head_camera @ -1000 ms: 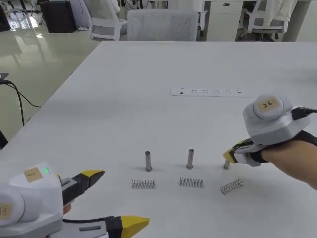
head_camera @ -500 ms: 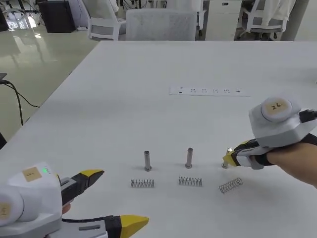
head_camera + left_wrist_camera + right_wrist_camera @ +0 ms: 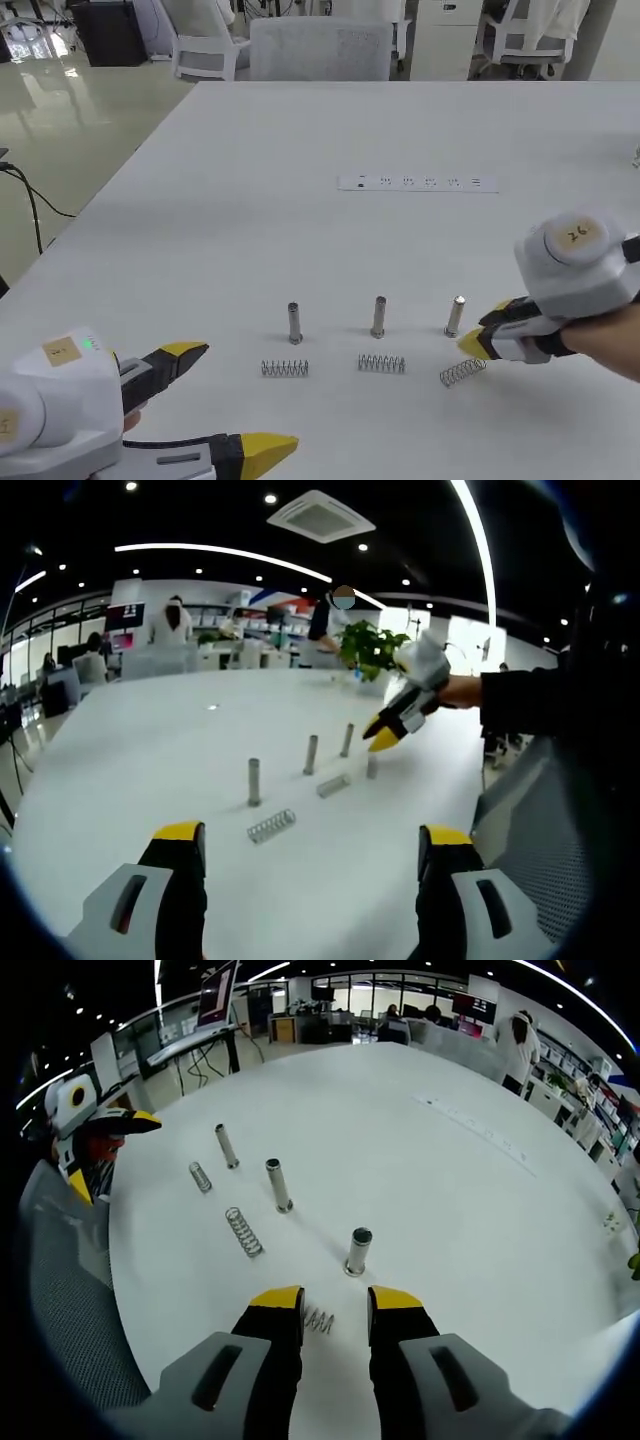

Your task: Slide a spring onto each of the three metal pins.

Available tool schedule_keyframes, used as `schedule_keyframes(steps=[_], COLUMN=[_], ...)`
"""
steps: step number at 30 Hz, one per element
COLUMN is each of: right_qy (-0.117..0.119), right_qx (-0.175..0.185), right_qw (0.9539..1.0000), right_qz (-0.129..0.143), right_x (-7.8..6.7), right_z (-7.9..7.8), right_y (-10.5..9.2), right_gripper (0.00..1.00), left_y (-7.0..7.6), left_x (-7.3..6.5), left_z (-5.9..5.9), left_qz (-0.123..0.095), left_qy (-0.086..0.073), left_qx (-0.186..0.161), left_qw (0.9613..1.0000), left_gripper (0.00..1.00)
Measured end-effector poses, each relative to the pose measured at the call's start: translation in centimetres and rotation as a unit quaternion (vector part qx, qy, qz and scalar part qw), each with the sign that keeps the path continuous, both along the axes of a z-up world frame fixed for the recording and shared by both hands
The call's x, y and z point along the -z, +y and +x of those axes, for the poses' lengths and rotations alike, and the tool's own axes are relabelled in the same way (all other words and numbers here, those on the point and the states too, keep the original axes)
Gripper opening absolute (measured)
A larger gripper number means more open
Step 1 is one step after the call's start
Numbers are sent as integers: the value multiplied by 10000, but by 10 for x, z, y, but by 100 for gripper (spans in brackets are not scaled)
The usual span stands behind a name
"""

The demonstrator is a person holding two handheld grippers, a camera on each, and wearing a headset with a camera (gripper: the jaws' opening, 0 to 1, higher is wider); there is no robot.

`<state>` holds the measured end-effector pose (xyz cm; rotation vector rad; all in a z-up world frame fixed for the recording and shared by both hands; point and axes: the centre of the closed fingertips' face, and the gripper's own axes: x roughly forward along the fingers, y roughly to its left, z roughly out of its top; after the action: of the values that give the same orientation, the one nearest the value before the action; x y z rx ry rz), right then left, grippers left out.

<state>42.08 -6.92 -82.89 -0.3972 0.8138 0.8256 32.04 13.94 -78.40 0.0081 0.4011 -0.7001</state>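
Three short steel pins [image 3: 379,316] stand upright in a row on the white counter [image 3: 300,200], with a coiled wire spring [image 3: 382,364] lying before each, ready for threading. The right tongs [image 3: 335,1300], narrowly parted and empty, are poised at the rightmost spring [image 3: 318,1320]. The left tongs [image 3: 235,397] hang wide open and empty, near left.

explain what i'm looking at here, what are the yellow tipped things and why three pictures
No robot here: a person holds hand-held tongs with yellow tips, one in each hand. The head view comes from a headset camera looking down at the table. The two round pictures come from cameras riding on each tool, looking along its jaws. On the table stand three pins, each with a spring lying in front of it; a power strip lies farther back. The left tongs are wide open and hold nothing. The right tongs are slightly open beside the rightmost spring, not gripping it.
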Motion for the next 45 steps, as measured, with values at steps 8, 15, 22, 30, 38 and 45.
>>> schedule_keyframes(steps=[8, 15, 22, 30, 38, 45], right_qy=[181, 231, 207, 104, 125, 381], right_qx=[-275, -462, -651, -1020, -1182, -782], right_qw=[9993, 9977, 9960, 9925, 9901, 9937], right_qz=[-194, -431, -581, -672, -747, -701], right_x=[12, 23, 31, 32, 31, 31], right_z=[-10, -14, -11, -12, -14, -18], right_y=[-3, -6, -7, 0, 3, 1], right_gripper=[21, 22, 23, 22, 19, 16], left_y=[0, -1, -2, -1, 0, 0], left_x=[0, 0, 1, 1, 0, 0], left_z=[0, 0, -1, -1, -1, -1], left_qz=[-6, -20, -19, -19, -24, -24], left_qy=[8, 22, 36, 42, 41, 38], left_qx=[3, 7, 7, 1, -12, -1], left_qw=[10000, 10000, 10000, 10000, 10000, 10000], left_gripper=[84, 83, 83, 83, 82, 82])
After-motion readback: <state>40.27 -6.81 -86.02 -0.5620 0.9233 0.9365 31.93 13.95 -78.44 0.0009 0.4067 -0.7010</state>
